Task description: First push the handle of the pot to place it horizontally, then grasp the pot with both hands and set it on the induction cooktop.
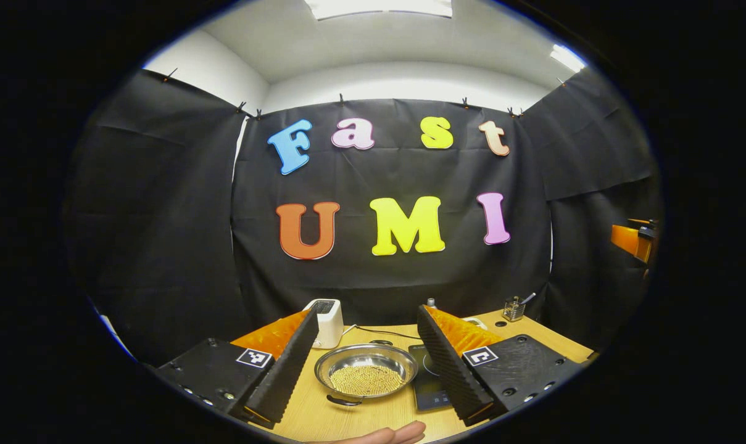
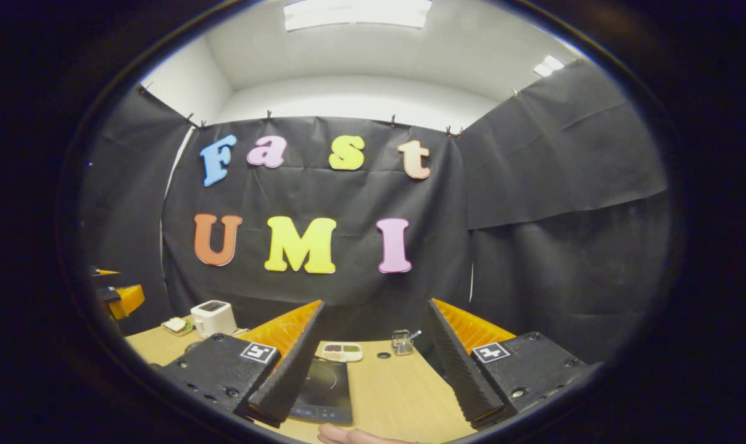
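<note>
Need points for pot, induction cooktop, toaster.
pot (image 1: 365, 379), left gripper view, on the yellow grains inside its bowl.
induction cooktop (image 2: 323, 385), right gripper view, on its black glass top.
toaster (image 1: 327, 322), left gripper view, on its white front face.

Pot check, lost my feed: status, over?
Left claw open, right claw open. Pot on table, beside cooktop, ungrasped. Nothing between pot and cooktop.

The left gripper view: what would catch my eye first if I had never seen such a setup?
Probably the shiny steel pot in the middle of the wooden table, its bottom covered with small yellowish grains, framed between the open left tongs. Just to its right lies a flat black induction cooktop, and behind it stands a white toaster against the black cloth. In the right gripper view, the right tongs are open above the table.
</note>
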Demonstrator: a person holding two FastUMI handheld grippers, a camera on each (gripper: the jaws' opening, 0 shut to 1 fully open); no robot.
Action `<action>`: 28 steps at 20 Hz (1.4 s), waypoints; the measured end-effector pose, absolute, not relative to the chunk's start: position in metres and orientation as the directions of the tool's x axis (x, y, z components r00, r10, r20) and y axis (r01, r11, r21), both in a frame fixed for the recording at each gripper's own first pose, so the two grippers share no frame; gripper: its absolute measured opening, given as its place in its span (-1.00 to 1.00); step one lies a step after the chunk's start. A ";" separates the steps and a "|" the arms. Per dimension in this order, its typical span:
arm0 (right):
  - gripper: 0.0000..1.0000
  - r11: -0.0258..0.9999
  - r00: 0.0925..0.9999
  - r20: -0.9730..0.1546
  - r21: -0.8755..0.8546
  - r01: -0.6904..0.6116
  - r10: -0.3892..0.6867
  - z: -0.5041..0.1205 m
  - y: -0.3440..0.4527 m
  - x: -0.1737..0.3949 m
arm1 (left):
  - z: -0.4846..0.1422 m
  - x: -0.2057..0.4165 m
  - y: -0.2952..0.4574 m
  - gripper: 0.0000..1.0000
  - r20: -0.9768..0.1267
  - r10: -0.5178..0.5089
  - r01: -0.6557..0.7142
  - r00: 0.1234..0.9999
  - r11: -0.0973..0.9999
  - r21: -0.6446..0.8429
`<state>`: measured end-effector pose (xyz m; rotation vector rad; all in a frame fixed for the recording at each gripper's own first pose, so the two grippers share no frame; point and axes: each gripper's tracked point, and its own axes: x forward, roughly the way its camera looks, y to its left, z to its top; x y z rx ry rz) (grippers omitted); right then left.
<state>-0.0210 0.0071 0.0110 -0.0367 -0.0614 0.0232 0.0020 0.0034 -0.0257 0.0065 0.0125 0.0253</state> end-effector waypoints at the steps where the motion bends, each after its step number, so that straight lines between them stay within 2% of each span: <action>1: 0.97 0.999 0.998 0.063 -0.042 -0.027 0.029 0.011 0.010 -0.022 | -0.028 0.004 0.005 0.93 -0.011 0.029 -0.029 1.000 1.000 0.008; 4: 0.97 0.998 0.997 0.068 -0.048 -0.036 0.040 0.010 0.014 -0.023 | -0.041 0.015 0.001 0.92 -0.026 0.002 -0.002 1.000 1.000 -0.003; 6: 0.97 0.998 0.997 0.067 -0.048 -0.038 0.041 0.008 0.015 -0.023 | -0.053 0.023 -0.009 0.80 -0.058 -0.046 0.046 0.997 0.999 -0.011; 7: 0.97 0.998 0.997 0.063 -0.047 -0.038 0.041 0.007 0.016 -0.022 | -0.059 0.028 -0.009 0.60 -0.073 -0.057 0.057 0.996 0.998 -0.009; 8: 1.00 0.998 0.997 0.060 -0.045 -0.039 0.042 0.006 0.016 -0.022 | -0.066 0.032 -0.006 0.49 -0.086 -0.060 0.060 0.995 0.998 0.001; 9: 0.97 0.998 0.997 0.059 -0.043 -0.041 0.044 0.007 0.016 -0.022 | -0.072 0.038 -0.002 0.07 -0.098 -0.048 0.050 0.994 0.999 0.012; 10: 0.97 0.998 0.997 0.058 -0.043 -0.042 0.044 0.006 0.015 -0.021 | -0.081 0.043 -0.001 0.09 -0.118 -0.045 0.048 0.992 0.999 0.023; 11: 0.97 0.998 0.997 0.057 -0.046 -0.041 0.044 0.006 0.014 -0.020 | -0.093 0.046 -0.004 -0.14 -0.143 -0.056 0.060 0.988 0.998 0.029; 12: 0.97 0.998 0.997 0.057 -0.049 -0.041 0.043 0.004 0.014 -0.020 | -0.103 0.048 -0.005 -0.18 -0.174 -0.057 0.063 0.983 0.998 0.027; 14: 0.97 0.998 0.998 0.052 -0.051 -0.044 0.047 0.002 0.015 -0.018 | -0.123 0.052 -0.001 -0.43 -0.235 -0.043 0.049 0.971 0.999 0.019; 15: 0.97 0.997 0.998 0.048 -0.053 -0.047 0.050 0.002 0.015 -0.019 | -0.134 0.054 -0.002 -0.89 -0.266 -0.043 0.049 0.963 0.999 0.015; 16: 0.97 0.997 0.998 0.045 -0.054 -0.049 0.051 0.000 0.015 -0.017 | -0.143 0.055 -0.003 -0.80 -0.295 -0.043 0.050 0.954 0.999 0.014; 19: 0.97 0.997 0.998 0.039 -0.063 -0.055 0.057 -0.004 0.015 -0.015 | -0.170 0.055 -0.010 -0.80 -0.362 -0.076 0.076 0.929 0.997 -0.013; 20: 0.97 0.996 0.998 0.035 -0.064 -0.058 0.060 -0.006 0.017 -0.014 | -0.177 0.059 -0.012 -1.00 -0.375 -0.074 0.070 0.924 0.997 -0.026; 28: 0.97 0.997 0.998 0.001 -0.058 -0.059 0.059 -0.017 0.011 -0.005 | -0.257 0.059 -0.015 -1.00 -0.573 -0.086 0.078 0.815 0.996 -0.039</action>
